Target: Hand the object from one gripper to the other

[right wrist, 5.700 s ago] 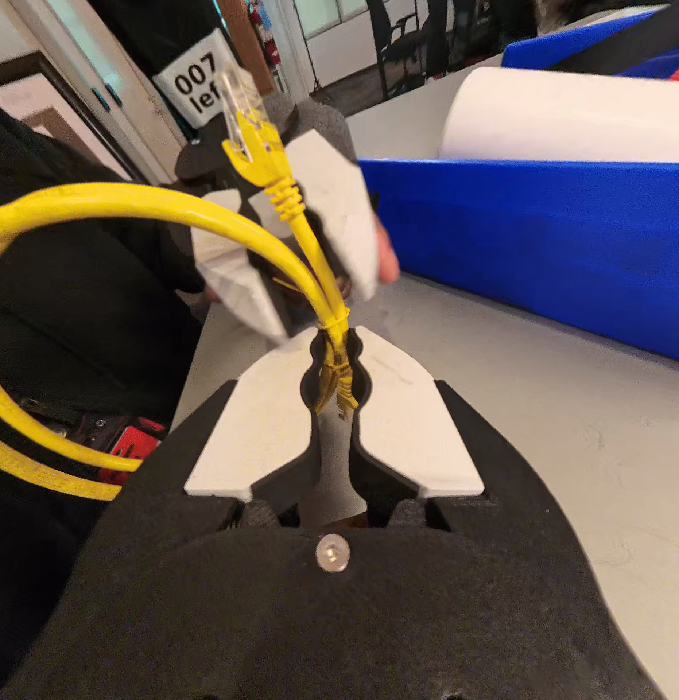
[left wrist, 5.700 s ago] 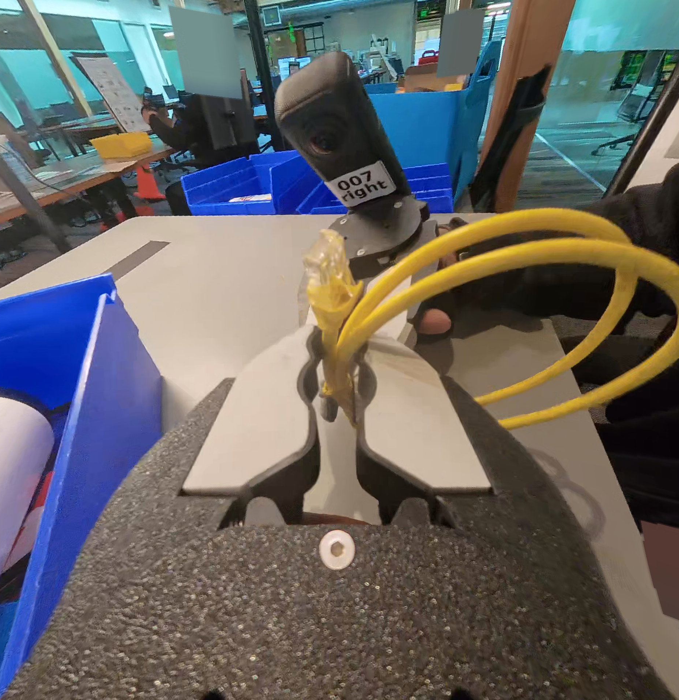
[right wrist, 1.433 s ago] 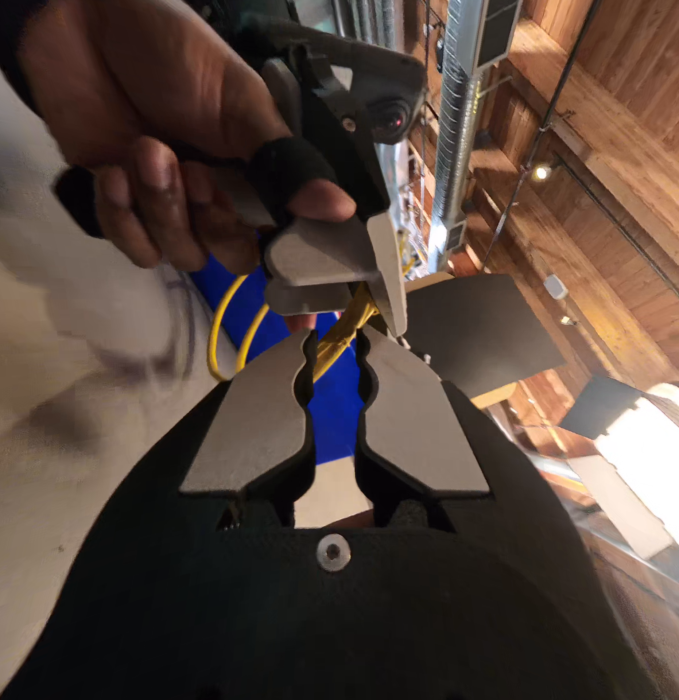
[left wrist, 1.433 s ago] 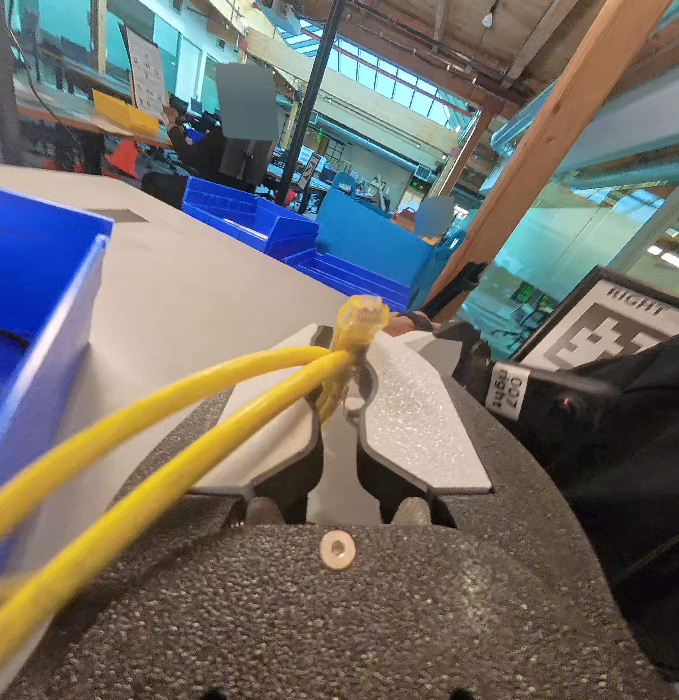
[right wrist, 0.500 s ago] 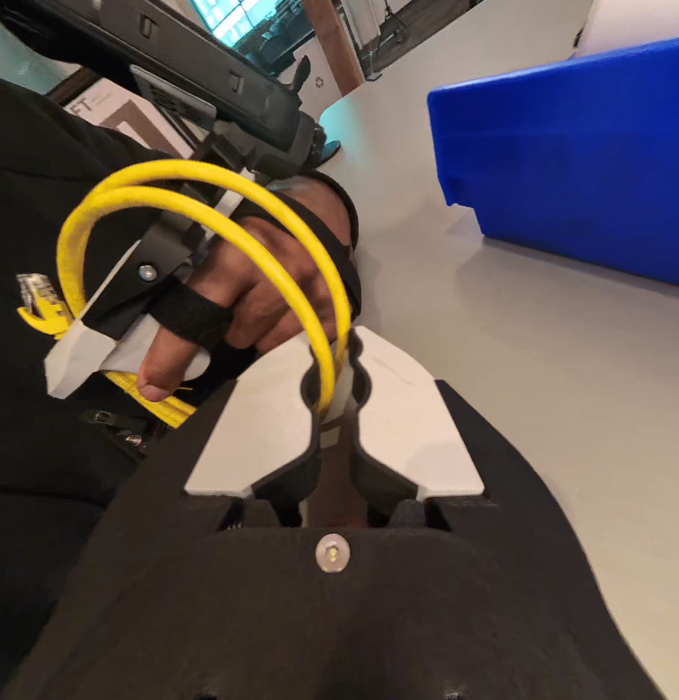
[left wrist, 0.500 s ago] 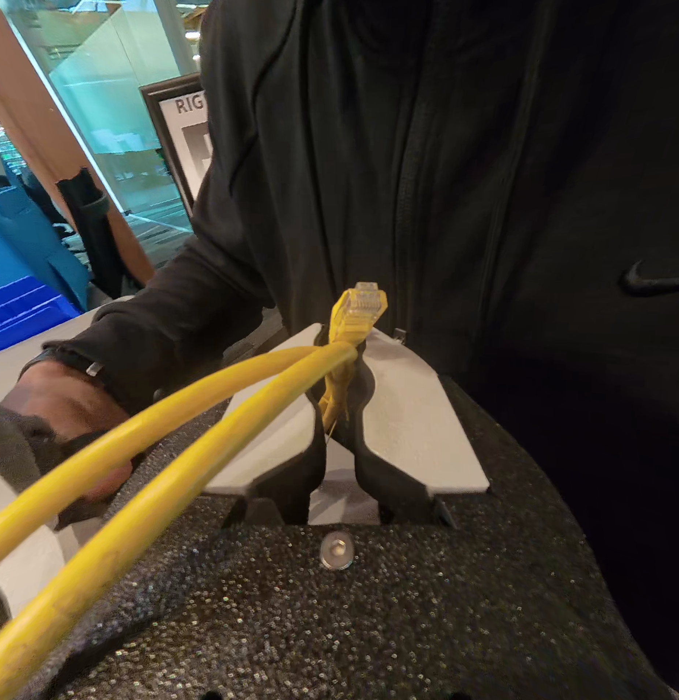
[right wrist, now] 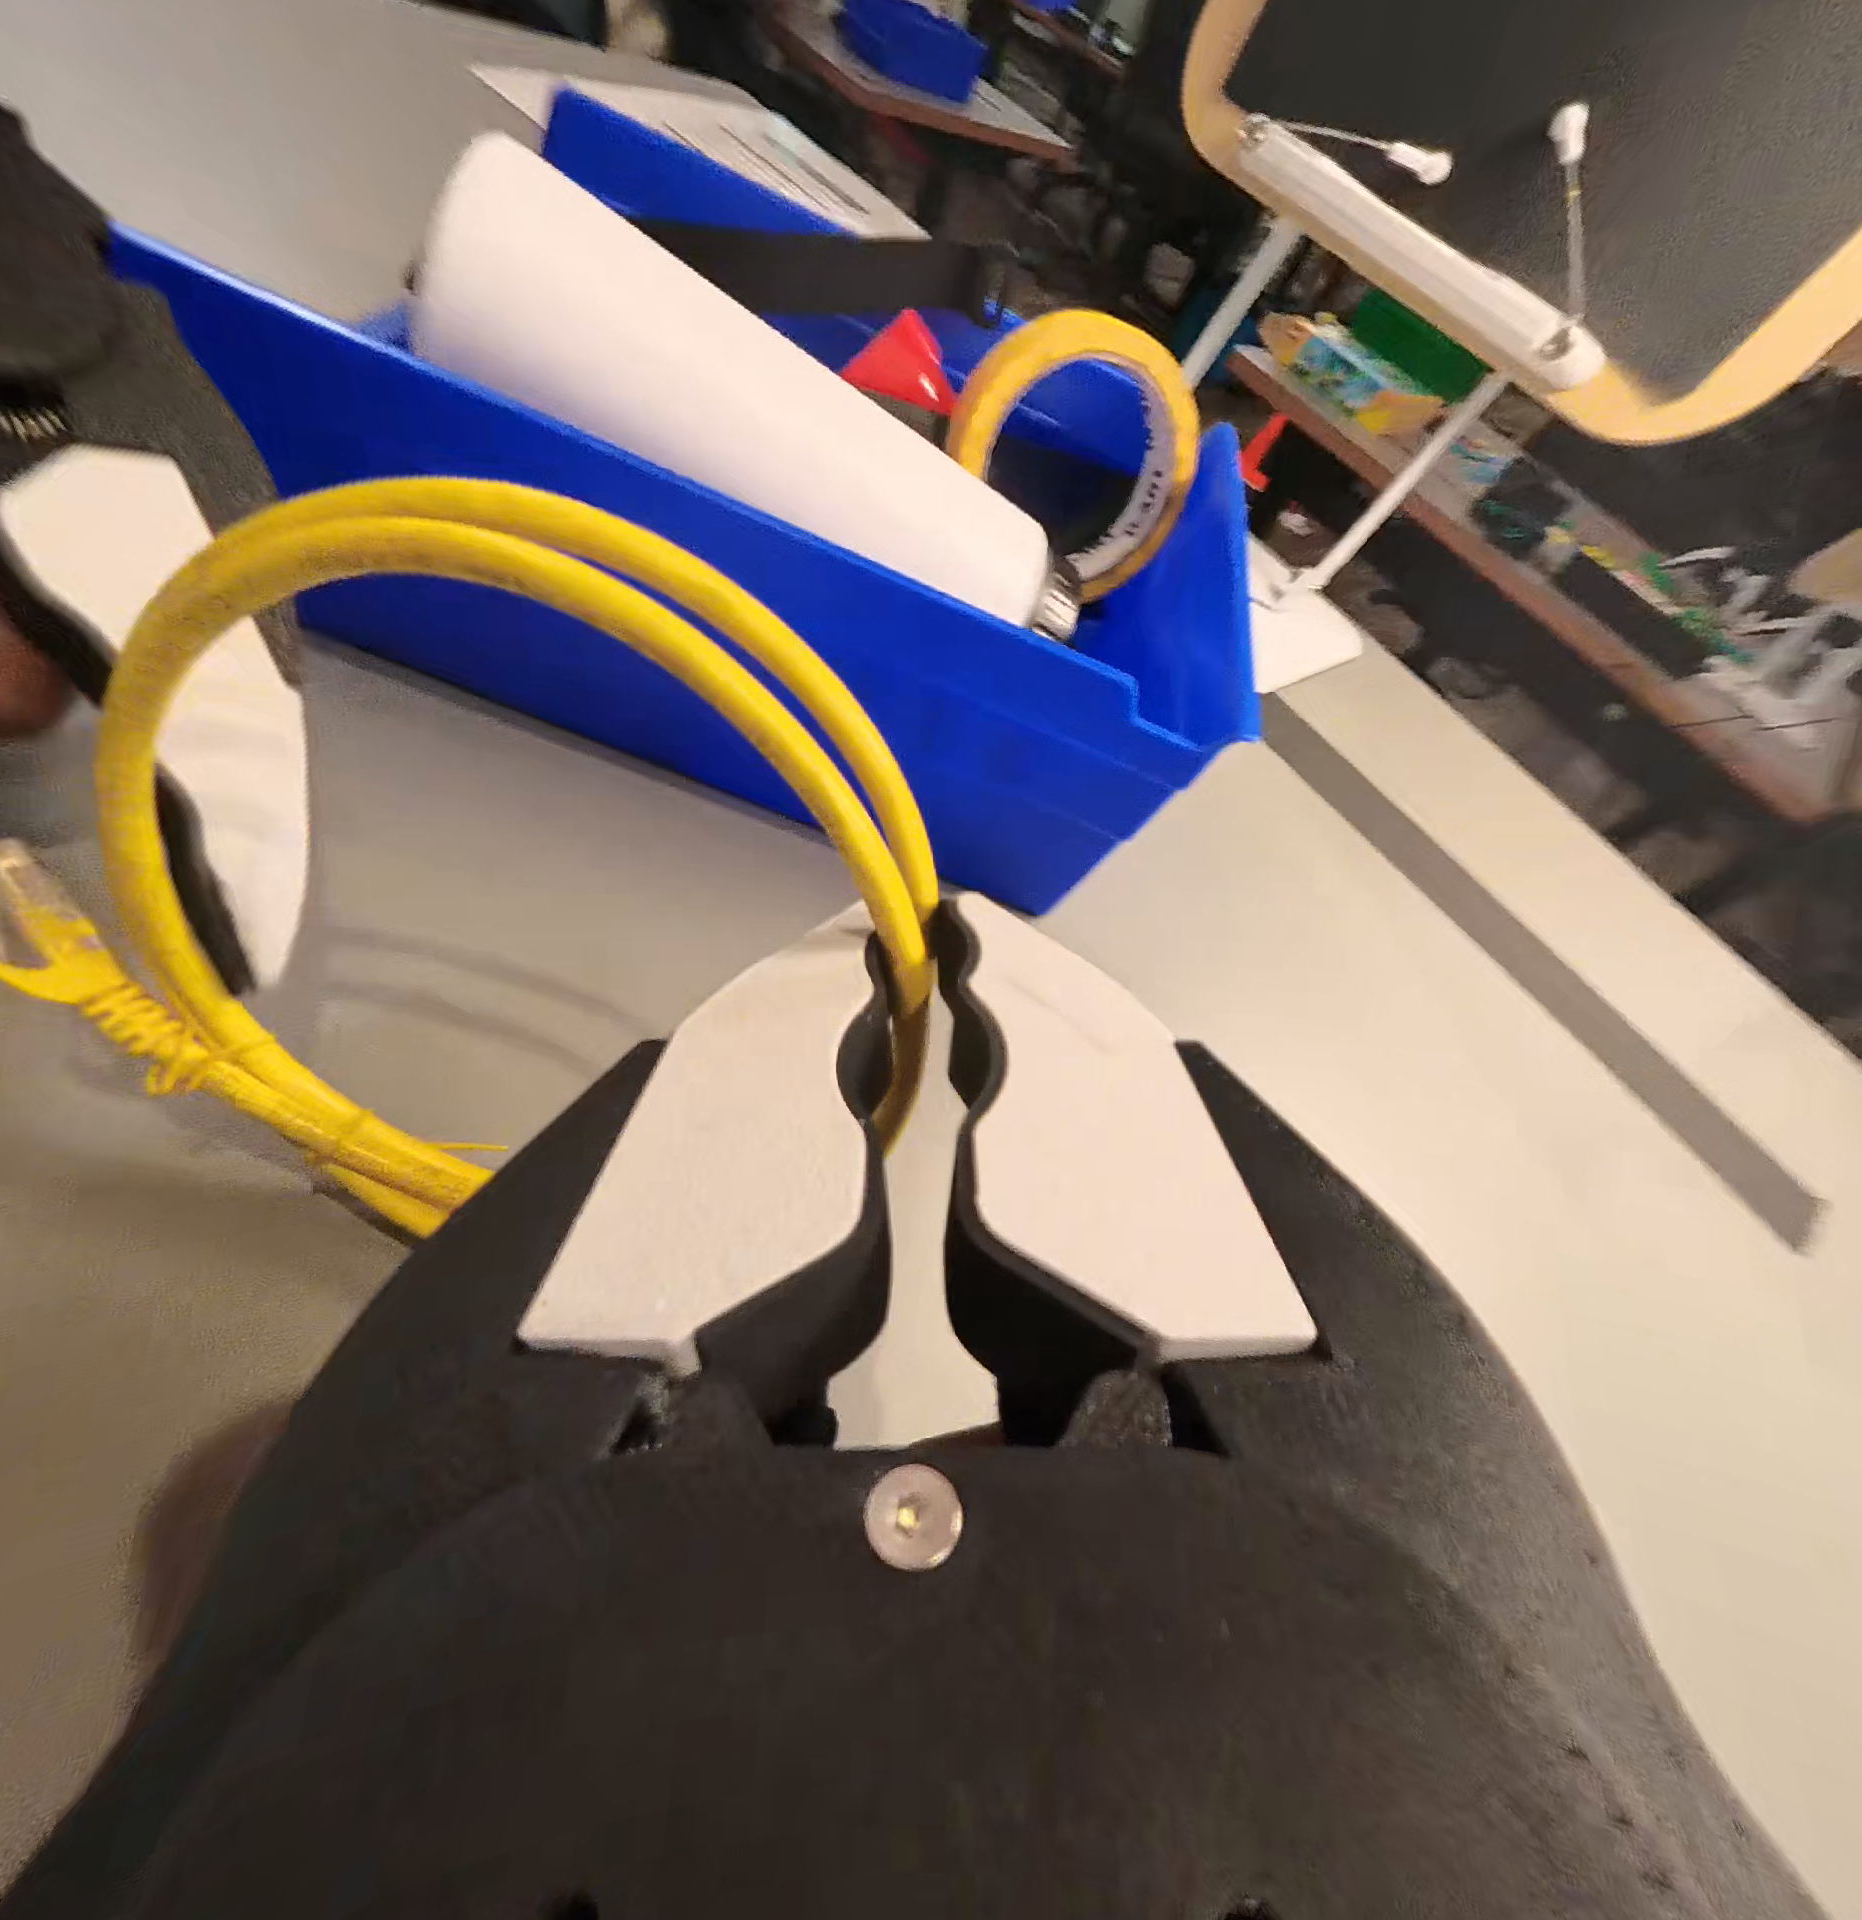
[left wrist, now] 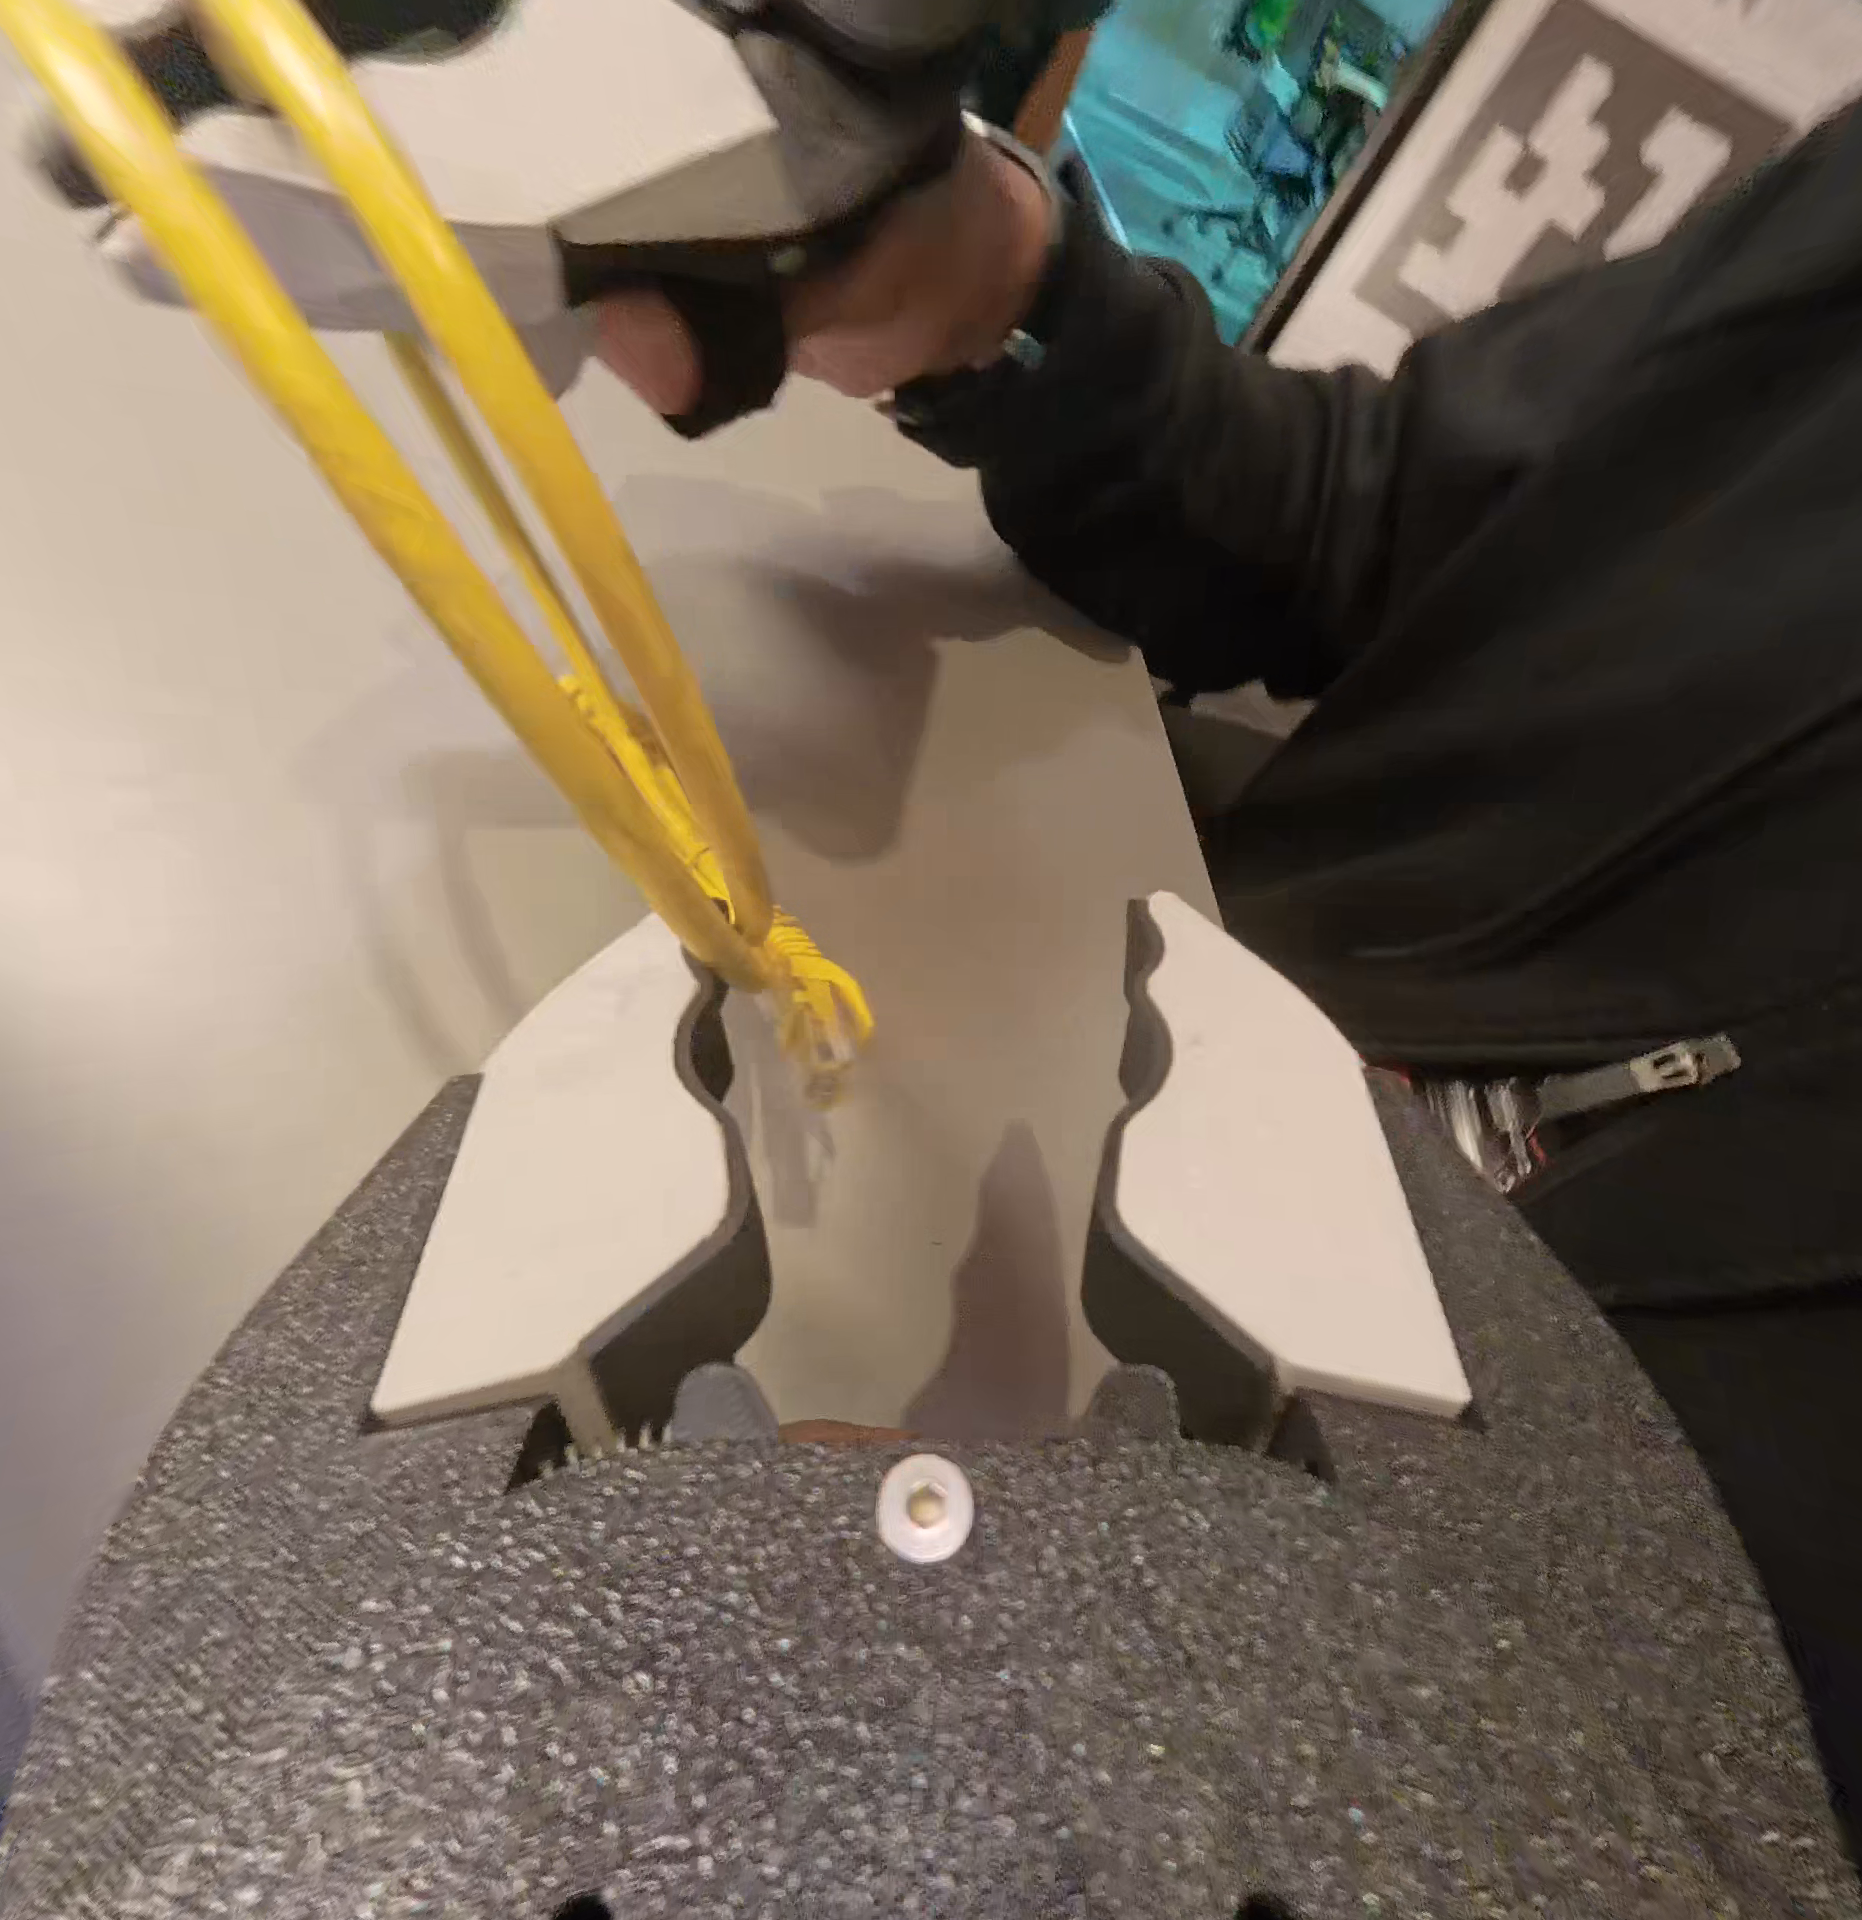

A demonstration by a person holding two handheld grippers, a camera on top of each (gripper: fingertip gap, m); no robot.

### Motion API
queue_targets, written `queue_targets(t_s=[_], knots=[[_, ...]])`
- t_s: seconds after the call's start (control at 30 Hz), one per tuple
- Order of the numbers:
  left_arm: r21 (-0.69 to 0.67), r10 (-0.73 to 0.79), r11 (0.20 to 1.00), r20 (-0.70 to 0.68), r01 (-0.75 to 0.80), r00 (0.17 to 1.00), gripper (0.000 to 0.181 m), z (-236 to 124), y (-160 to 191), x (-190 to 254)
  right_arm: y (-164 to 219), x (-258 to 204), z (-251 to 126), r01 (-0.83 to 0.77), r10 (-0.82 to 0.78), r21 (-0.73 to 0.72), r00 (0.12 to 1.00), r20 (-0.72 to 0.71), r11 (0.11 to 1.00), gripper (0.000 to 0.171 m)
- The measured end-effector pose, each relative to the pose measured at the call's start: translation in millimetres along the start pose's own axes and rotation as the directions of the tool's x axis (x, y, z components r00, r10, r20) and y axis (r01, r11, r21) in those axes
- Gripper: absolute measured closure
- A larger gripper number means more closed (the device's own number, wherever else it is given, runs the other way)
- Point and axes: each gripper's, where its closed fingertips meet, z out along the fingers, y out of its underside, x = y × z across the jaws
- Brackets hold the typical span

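Fingers of the left gripper (left wrist: 932,1049) stand wide apart in the left wrist view and grip nothing. The bound end of the yellow cable (left wrist: 553,623) and its plug (left wrist: 818,1023) hang in the gap, brushing the inner edge of one finger (left wrist: 584,1174) at most. The strands run up and away to the right gripper (left wrist: 314,301), held by a hand (left wrist: 906,281) above the table (left wrist: 158,727), near the edge by the person's dark jacket. Only this view shows that the left side has let go and that the plug dangles free.

Turning to the right wrist view, the right gripper (right wrist: 922,997) has its fingers drawn nearly together, pinching both strands of the cable (right wrist: 491,540) where the loop curves down between them. The loop arcs off toward the tied bundle and plug (right wrist: 33,925) at the side, over the table (right wrist: 1374,1039). Behind sits a blue bin (right wrist: 802,686) with a white roll (right wrist: 698,384) and a ring of tape (right wrist: 1083,457), none of which the other view shows.

I judge the cable light, springy and smooth-jacketed. It would keep its coil but could slide through a loose pinch. The tied section beside the plug looks the surest hold, since the wraps stop slipping. The clear plug tab looks brittle and is best left alone.
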Motion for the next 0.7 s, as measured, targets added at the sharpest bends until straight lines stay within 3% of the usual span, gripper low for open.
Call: queue_targets(t_s=[0.03, 0.33, 0.5, 0.7], knots=[[0.015, -0.032, 0.999, 0.011, 0.032, 0.999, 0.105, -3, -3, -4, 1, 3, 0, 0.023, -0.023, -0.02, 0.999, -0.025, 1.0, 0.166], [0.141, -0.13, 0.985, 0.192, 0.103, 0.973, 0.1, -13, -22, -37, 0, -4, 4, 0.137, -0.142, -0.09, 0.988, -0.059, 0.987, 0.166], [0.158, -0.14, 0.982, 0.254, 0.102, 0.957, 0.117, -13, -23, -44, -5, -15, 9, 0.167, -0.172, -0.093, 0.984, -0.041, 0.982, 0.166], [0.166, -0.112, 0.984, 0.29, 0.065, 0.95, 0.167, -16, -23, -45, -6, -23, 11, 0.166, -0.169, -0.087, 0.985, -0.028, 0.982, 0.166]])
